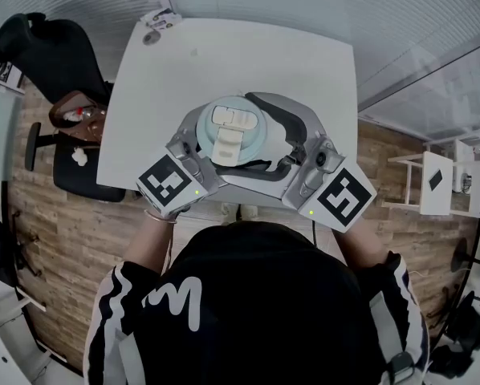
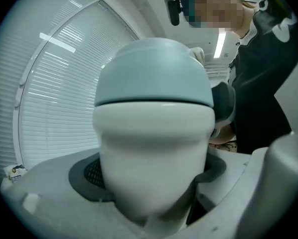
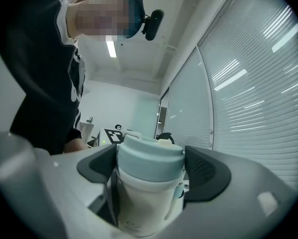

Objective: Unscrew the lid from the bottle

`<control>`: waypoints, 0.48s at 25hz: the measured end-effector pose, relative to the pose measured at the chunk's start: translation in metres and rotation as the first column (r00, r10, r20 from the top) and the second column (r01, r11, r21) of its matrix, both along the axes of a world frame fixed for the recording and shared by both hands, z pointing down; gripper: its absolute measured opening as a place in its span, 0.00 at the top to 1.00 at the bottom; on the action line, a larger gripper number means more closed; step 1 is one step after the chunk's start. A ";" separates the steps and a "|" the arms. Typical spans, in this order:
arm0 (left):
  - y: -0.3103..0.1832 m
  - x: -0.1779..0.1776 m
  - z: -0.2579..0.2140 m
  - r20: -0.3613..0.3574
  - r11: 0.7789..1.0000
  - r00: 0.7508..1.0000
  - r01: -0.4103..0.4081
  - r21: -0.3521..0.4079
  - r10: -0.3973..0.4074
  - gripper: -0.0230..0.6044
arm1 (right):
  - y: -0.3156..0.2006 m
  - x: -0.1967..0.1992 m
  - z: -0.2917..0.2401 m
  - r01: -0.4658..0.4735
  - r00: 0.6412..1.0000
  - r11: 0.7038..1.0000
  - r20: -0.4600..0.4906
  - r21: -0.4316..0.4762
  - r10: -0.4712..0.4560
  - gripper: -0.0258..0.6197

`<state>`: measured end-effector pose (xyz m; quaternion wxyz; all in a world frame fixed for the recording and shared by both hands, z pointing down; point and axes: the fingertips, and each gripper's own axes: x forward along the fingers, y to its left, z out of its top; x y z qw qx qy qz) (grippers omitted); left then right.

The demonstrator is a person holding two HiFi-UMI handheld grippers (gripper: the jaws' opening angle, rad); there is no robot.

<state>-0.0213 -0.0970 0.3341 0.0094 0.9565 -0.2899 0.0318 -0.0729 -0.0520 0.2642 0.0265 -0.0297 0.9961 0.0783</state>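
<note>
Now, status: lid (image 1: 236, 131) is on the bottle (image 2: 151, 153), nothing unscrewed as far as I can see.
Seam: left gripper view shows one thin, even dark line where the lid meets the bottle body, with no lifted gap and no tilt.
Left tool (image 2: 151, 183): closed on the white bottle body just under the lid; the body fills the space between the jaws.
Right tool (image 3: 150, 168): dark pads sit one on each side of the lid at the top of the bottle and look closed on it, though contact on the far pad is hard to confirm.
Bottle position: upright between both tools, with the table (image 1: 248, 54) below it and the table's near edge closest. Can't tell if the base rests on the table or is held off it.
Done: both grips set, one on the body to brace and one on the lid to turn.
Left: the whole twist, then lifting the lid clear of the bottle.
Judgement: early stage, grip phase finished and turning not visibly begun.
Risk: the smooth bottle body could spin in the left tool if the lid is tight.
</note>
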 end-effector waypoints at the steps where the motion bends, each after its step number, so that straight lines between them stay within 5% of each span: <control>1: 0.002 0.001 0.000 -0.004 1.000 1.000 -0.018 -0.006 0.018 0.24 | 0.001 0.001 0.001 0.012 1.000 1.000 -0.012 0.012 -0.012 0.30; 12: 0.017 0.010 -0.006 -0.046 0.982 0.983 -0.179 -0.058 0.177 0.24 | 0.008 0.013 0.007 0.116 0.987 0.986 -0.126 0.122 -0.101 0.36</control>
